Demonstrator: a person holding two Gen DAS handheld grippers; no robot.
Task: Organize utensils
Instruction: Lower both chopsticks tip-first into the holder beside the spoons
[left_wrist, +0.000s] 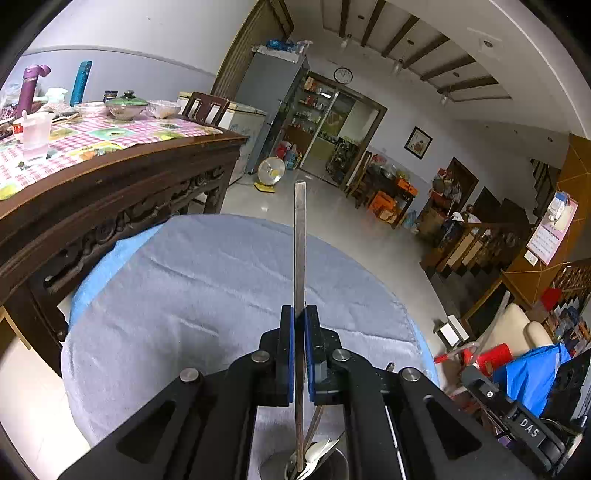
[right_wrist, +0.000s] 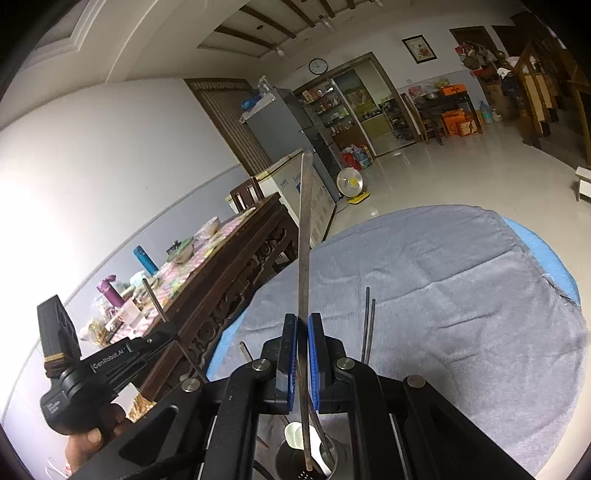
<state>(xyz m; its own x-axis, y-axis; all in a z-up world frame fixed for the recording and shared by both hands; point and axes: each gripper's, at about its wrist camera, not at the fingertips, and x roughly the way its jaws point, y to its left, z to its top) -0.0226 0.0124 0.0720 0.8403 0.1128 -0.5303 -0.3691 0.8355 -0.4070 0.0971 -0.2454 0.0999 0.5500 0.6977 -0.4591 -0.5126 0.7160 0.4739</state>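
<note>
Both claws are clamped on chopsticks: left gripper (left_wrist: 299, 314) holds a metal chopstick (left_wrist: 300, 236), right gripper (right_wrist: 303, 321) a dark chopstick (right_wrist: 306, 236), tips over the steel utensil cup (right_wrist: 334, 459). Spoons (right_wrist: 295, 435) already inside, looks nearly done, just dropping these on the towel-covered table (right_wrist: 461, 280).

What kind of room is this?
Most likely the dining and living area of a home. There is a carved wooden table with a checked cloth and covered bowls, a fridge by the wall, and a clock above a doorway to shelves of jars.
</note>
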